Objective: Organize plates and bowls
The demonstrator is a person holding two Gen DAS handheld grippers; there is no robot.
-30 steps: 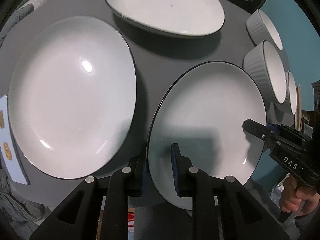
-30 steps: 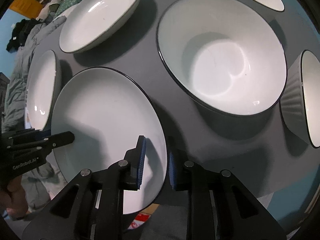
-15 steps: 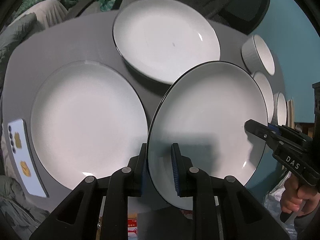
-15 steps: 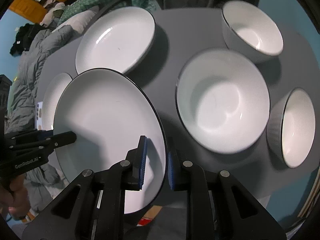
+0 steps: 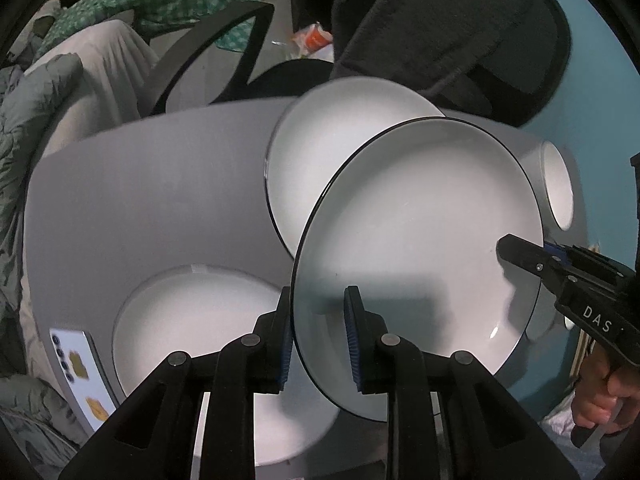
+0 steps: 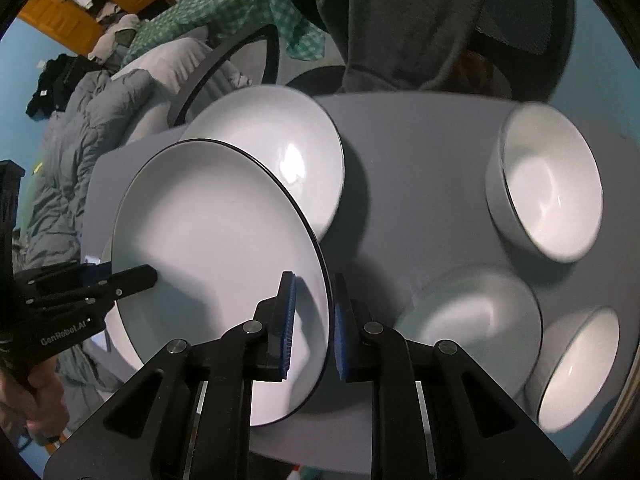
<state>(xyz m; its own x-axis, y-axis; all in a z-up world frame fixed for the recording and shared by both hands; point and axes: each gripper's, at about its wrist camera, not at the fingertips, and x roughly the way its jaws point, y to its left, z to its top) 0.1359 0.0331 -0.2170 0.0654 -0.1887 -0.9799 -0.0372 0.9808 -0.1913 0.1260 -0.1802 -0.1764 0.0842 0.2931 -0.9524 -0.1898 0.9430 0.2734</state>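
From the left wrist view, we have the left gripper (image 5: 318, 332) with its jaws nearly closed on the near rim of a black-rimmed white plate (image 5: 416, 240), one pad under it and one on its upper face. The right gripper (image 5: 524, 256) pinches the opposite rim, a hand (image 5: 604, 396) behind it. We are carrying the plate clear of the grey table (image 5: 152, 200), tilted, between two other plates: one lying below and to the left (image 5: 192, 328), one further off (image 5: 320, 160), partly covered by ours. A small ribbed bowl (image 5: 558, 188) sits at the far right edge. A phone (image 5: 78, 368) lies near the table's left edge.

From the right wrist view, the right gripper (image 6: 312, 328) shows its jaws narrow, with the plate's (image 6: 216, 248) rim between the blue pads, though a slight gap shows on the right pad. The left gripper (image 6: 132, 276) grips the far rim. Beyond our plate lies another plate (image 6: 280, 140), and to the right three bowls stand apart, unstacked: a far one (image 6: 548, 184), a blurred middle one (image 6: 476, 312), and a near one (image 6: 576, 368).

We judge the task barely begun: one plate is lifted and not yet set on another, no stack is visible, and every bowl remains to be nested.
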